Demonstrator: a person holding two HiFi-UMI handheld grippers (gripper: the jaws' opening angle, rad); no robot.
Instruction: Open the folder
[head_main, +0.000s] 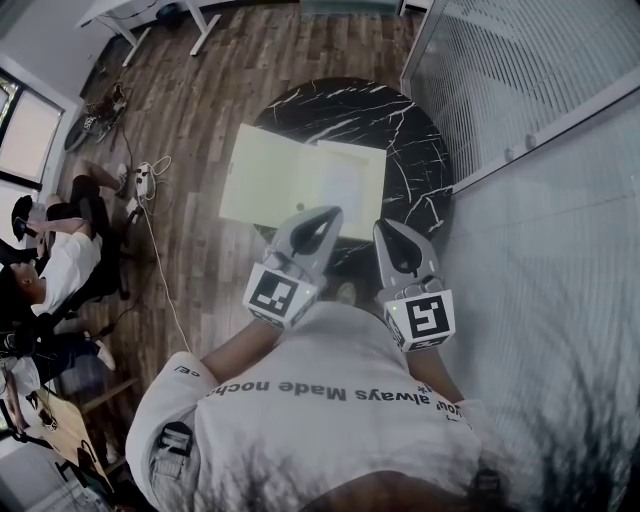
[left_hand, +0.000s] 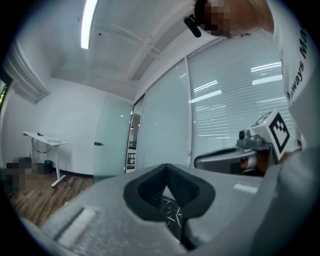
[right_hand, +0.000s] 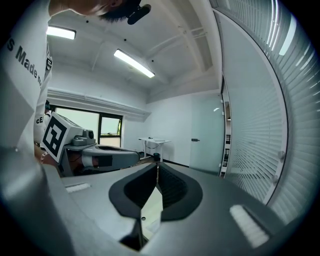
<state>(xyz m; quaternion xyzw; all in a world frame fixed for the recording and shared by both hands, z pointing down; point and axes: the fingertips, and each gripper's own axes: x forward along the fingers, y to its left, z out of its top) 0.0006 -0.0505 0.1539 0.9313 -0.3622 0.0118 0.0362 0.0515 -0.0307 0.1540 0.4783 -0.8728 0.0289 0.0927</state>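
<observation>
A pale yellow-green folder (head_main: 270, 175) lies open and flat on the round black marble table (head_main: 400, 130), its left leaf overhanging the table's left edge. A white sheet (head_main: 345, 185) rests in the right leaf. Both grippers are held up in front of my chest, above the table's near edge and clear of the folder. My left gripper (head_main: 325, 215) (left_hand: 167, 167) is shut with nothing in it; a bit of marble shows through the gap under its tips. My right gripper (head_main: 388, 228) (right_hand: 156, 167) is also shut and holds nothing. Each gripper view shows the other gripper alongside.
A glass partition with blinds (head_main: 520, 90) runs close along the table's right side. On the wooden floor to the left lie a power strip and cables (head_main: 140, 180), with seated people (head_main: 60, 270) beyond. A white desk (head_main: 150, 15) stands at the far left.
</observation>
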